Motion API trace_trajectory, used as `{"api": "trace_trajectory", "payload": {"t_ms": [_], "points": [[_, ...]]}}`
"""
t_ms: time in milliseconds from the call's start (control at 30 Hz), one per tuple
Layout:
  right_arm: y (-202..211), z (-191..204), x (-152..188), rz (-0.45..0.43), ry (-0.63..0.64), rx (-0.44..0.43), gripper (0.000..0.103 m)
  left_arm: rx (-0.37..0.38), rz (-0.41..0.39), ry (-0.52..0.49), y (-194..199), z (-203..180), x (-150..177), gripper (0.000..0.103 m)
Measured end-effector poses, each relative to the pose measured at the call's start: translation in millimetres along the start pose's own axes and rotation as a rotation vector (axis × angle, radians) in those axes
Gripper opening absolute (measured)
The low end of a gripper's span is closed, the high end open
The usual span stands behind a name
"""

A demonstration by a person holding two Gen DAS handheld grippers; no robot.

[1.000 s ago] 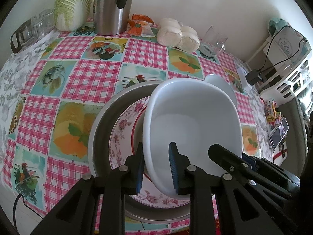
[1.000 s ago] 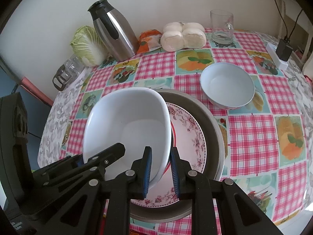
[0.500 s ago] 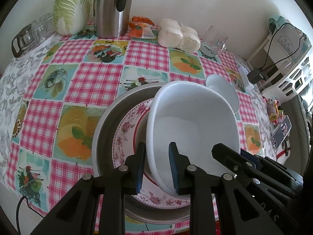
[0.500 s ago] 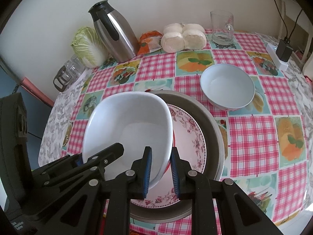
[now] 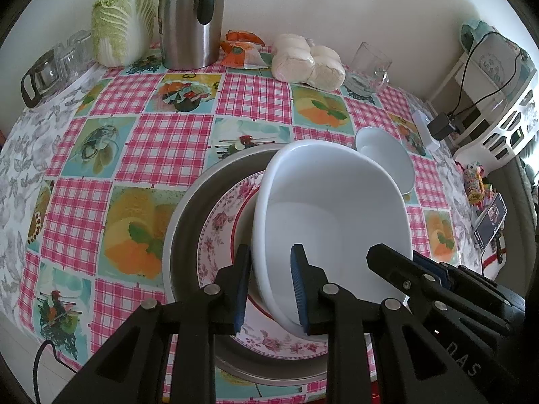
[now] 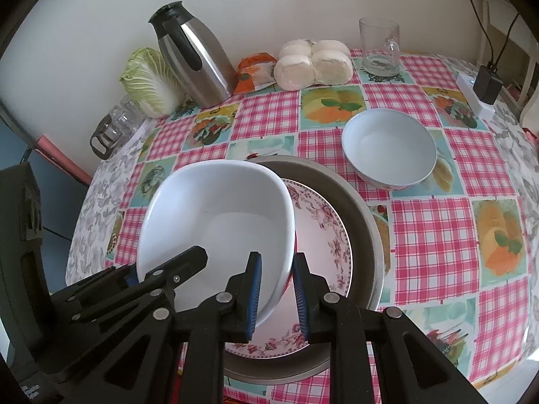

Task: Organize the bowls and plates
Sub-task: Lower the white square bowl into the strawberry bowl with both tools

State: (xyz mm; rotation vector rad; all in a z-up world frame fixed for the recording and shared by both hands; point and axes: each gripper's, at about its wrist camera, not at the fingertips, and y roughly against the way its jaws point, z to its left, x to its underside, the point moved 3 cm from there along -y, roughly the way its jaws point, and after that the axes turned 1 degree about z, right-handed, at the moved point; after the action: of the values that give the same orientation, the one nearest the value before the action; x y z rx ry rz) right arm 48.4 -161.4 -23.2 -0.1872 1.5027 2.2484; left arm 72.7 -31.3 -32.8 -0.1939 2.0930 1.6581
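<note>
Currently both grippers hold one large white bowl (image 5: 333, 222) above a stack of dishes on the table (image 5: 168, 148).

Left gripper (image 5: 269, 286): jaws nearly closed, pinching the bowl's rim on one side, one blue pad inside the bowl and the other outside the wall.

Right gripper (image 6: 277, 294): same arrangement on the opposite rim, jaws narrow, pads on either side of the wall. Each gripper shows in the other's view, clamped on the far edge.

Bowl: squarish with rounded corners, empty. Sits tilted over a floral plate (image 6: 331, 245) with a red band. Cannot tell whether its base touches the plate or hangs just above it.

Floral plate lies inside a wider grey metal dish (image 6: 365, 215), which rests on the checked pink tablecloth with fruit and vegetable squares.

Second bowl (image 6: 389, 148): smaller, round, white, empty, upright on the cloth just beside the metal dish, on the right gripper's side.

Back of table, along the wall: steel thermos jug (image 6: 195, 60) with black handle, a cabbage (image 6: 151, 80) next to it, an orange packet (image 6: 254, 72), wrapped pale buns (image 6: 313, 64), and a glass mug (image 6: 380, 47). Clear glassware (image 6: 114, 128) stands at the table edge near the cabbage. White power strip with a black plug (image 6: 481, 91) at the other edge.
</note>
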Motion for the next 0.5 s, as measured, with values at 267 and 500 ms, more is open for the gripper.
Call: {"api": "trace_trajectory", "payload": {"t_ms": [267,500], "points": [[1.0,1.3,-1.1,-0.014,0.008,0.005,0.019,0.039,0.002,0.017,1.3,0.2,-0.2,0.035],[1.1,-1.0,-2.9,-0.031,0.006,0.008,0.011,0.074,0.01,0.045,1.7,1.7,-0.9,0.043]]}}
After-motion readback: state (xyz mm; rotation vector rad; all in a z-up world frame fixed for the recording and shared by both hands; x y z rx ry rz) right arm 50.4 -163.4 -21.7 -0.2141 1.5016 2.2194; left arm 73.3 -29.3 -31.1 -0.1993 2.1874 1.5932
